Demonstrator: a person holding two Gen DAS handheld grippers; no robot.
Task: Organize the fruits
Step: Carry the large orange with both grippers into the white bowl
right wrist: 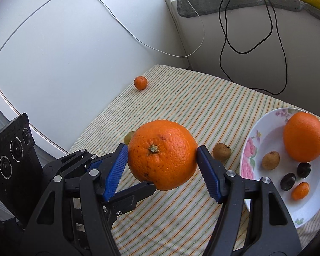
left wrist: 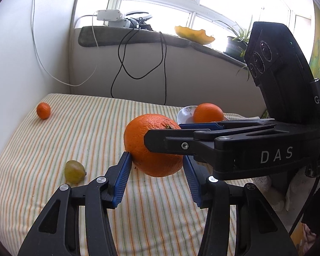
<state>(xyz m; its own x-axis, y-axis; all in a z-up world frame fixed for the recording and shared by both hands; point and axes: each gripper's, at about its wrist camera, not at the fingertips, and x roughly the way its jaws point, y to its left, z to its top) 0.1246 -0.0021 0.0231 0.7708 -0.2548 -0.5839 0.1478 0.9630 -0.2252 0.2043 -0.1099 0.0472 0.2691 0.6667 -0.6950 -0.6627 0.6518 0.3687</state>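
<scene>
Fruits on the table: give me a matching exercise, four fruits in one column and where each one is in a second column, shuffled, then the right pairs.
Fruits:
1. lone mandarin
2. green grape
3. dark grapes
4. stemmed orange

Places:
A. in the floral plate
B. lifted off the striped cloth
C. on the cloth, far corner by the white wall
D. on the cloth, close beside the raised fruit

Pairs: 1-C, 2-D, 3-A, 4-B

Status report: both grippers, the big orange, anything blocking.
Left gripper and right gripper both around big orange, held above striped cloth. Which one bears it, unclear. Path to floral plate clear.
</scene>
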